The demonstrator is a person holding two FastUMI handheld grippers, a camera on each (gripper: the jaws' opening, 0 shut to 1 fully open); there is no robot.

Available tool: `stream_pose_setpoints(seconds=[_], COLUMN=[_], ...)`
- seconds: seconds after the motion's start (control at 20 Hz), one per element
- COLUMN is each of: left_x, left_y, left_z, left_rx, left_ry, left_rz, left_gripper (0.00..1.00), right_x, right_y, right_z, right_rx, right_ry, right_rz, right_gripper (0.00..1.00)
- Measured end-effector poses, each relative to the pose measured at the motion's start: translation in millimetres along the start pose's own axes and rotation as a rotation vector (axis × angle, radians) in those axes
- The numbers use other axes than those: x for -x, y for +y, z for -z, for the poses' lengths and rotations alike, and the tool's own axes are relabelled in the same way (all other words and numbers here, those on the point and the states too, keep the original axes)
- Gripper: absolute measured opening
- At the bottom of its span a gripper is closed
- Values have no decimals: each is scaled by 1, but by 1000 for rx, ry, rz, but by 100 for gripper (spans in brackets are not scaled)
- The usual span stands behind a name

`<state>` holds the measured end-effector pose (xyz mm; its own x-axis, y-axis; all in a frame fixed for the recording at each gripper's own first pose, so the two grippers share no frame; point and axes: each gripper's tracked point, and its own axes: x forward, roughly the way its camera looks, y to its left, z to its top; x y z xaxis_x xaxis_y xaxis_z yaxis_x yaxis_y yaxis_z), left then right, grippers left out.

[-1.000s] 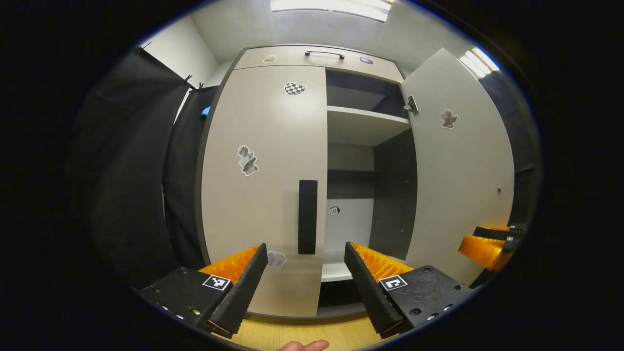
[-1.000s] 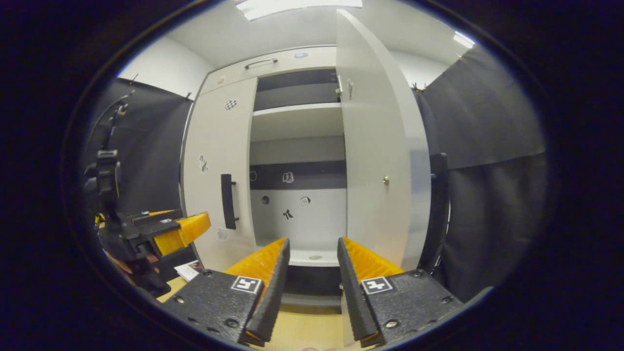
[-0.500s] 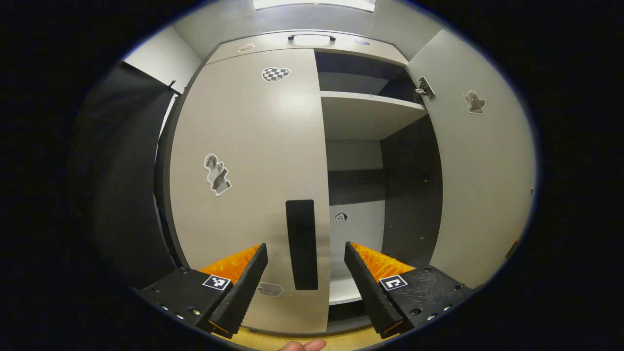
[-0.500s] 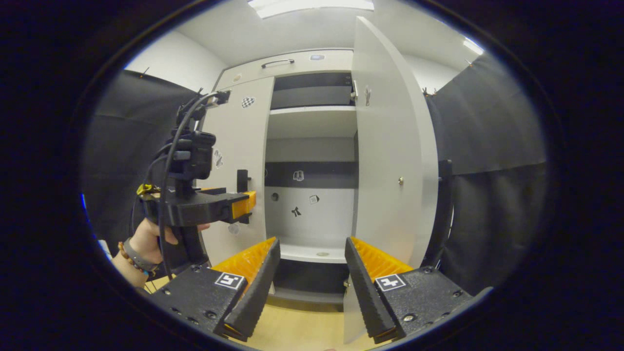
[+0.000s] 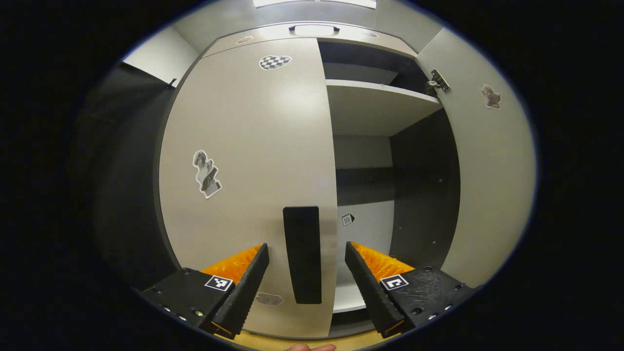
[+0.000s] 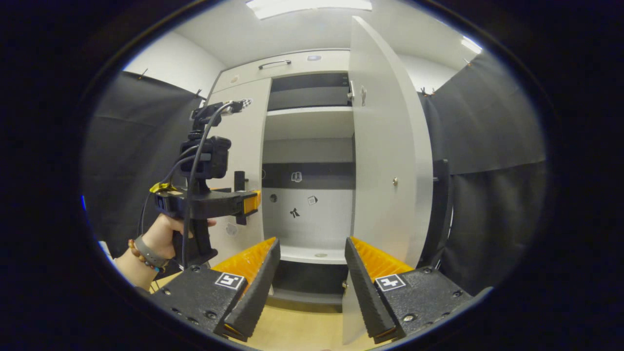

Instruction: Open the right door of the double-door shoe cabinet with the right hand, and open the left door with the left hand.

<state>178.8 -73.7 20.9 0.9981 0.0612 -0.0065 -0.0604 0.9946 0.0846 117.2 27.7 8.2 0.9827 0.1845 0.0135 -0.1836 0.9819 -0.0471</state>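
Black handle (image 5: 302, 253) sits between the spread left tongs (image 5: 306, 280), not touching either finger; left door (image 5: 253, 161) is shut. Right tongs (image 6: 308, 285) are spread too, holding nothing, facing the open right door (image 6: 385, 165) and bare shelves (image 6: 309, 109).

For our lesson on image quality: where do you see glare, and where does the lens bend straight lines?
Left gripper view: soft glare on the left door, whose edges bow outward. Right gripper view: bright ceiling light; the right door curves.
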Motion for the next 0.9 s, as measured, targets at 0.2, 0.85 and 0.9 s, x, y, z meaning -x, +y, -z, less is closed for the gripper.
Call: stream_pose_setpoints(seconds=[0.2,0.85,0.9], left_x=[-7,-15,-9], left_y=[5,2,2], left_z=[11,9,8], left_rx=[69,18,40], left_ry=[48,-13,-17], left_rz=[7,-15,-9], left_gripper=[80,23,18], right_x=[-5,-14,-15], right_y=[0,8,7], right_z=[-1,3,3], right_rx=[5,2,2], right_ry=[-2,2,1], right_rz=[-2,-20,-16], right_gripper=[83,83,83])
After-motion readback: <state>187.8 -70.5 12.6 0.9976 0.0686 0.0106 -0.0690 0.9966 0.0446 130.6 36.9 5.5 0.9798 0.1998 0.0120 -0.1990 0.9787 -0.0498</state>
